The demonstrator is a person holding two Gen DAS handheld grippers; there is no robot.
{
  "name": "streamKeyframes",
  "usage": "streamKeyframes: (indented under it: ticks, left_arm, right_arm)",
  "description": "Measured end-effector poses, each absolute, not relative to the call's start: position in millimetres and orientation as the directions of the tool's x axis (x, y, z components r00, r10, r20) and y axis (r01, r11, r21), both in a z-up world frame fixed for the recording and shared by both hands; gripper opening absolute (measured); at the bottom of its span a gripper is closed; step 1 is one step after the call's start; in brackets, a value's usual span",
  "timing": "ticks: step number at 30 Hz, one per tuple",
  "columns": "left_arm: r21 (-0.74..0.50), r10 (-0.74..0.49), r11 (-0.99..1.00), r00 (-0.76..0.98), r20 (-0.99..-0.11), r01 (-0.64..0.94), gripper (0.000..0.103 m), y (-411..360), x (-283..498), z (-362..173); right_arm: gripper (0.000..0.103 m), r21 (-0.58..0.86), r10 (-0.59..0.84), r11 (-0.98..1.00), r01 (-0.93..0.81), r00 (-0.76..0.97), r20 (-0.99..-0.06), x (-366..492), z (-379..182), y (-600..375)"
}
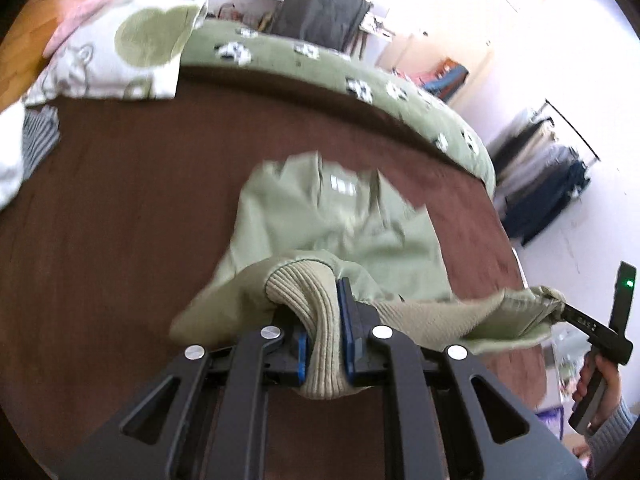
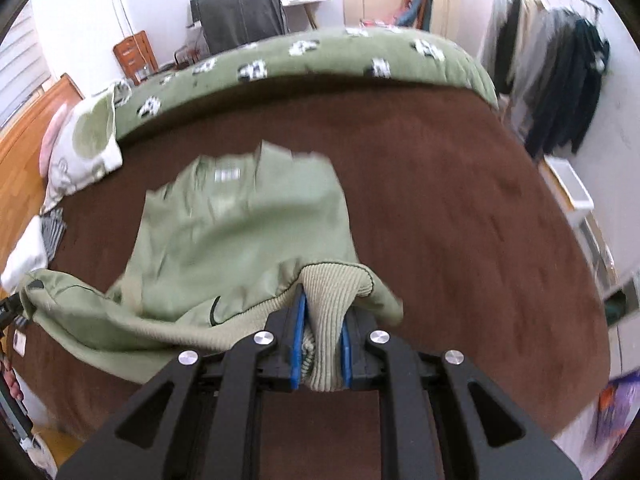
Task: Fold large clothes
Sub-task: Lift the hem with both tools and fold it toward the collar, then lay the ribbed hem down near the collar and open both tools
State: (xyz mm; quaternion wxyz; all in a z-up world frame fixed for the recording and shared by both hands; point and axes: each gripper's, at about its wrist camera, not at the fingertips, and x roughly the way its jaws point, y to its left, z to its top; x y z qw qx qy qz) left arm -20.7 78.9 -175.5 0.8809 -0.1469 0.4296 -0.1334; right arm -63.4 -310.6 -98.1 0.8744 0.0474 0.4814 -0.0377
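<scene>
**Both claws pinch the jacket's ribbed hem above the bed**

The left claw [image 1: 325, 332] is closed tight on a bunch of beige ribbed hem, the knit squeezed between its blue pads [image 1: 345, 320]. The right claw [image 2: 320, 344] is clamped the same way on another part of that hem — ribbing bulges out above and below its pads [image 2: 297, 340].

The green jacket [image 1: 340, 220] hangs from the two grips, its hem stretched between them and its far end draping down onto the brown blanket [image 1: 140, 200] of the bed. Blur hides whether the far edge lies flat.

Beyond the jacket, a green quilt [image 2: 320, 64] runs along the far side of the bed. A white-and-green pillow [image 1: 120, 52] sits at the bed's head end, left of the jacket. A clothes rack [image 2: 560, 80] stands past the bed's right corner.
</scene>
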Motion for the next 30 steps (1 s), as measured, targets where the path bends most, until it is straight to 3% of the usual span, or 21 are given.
streamKeyframes:
  ticks: [16,25,30]
  left_arm:
    - [-0.242,-0.169,0.969,0.609,-0.775,-0.04,0.016,29.9,213.4,-233.2]
    - [-0.138,-0.104,0.99,0.5,-0.86,-0.03,0.017,21.5,285.2,-313.1]
    - [-0.145,-0.118,0.989,0.485,-0.867,-0.018,0.023,22.8,298.8,-338.5]
  right_arm:
    - [0.015,0.0,-0.005,1.0,0.009,0.489,-0.872,197.5,-194.7,-336.3]
    - [0.015,-0.042,-0.035,0.999,-0.005,0.426,-0.904,265.5,-277.6,-335.1]
    - [0.018,-0.044,-0.044,0.999,0.008,0.388,-0.921,281.1,-313.0,-335.9]
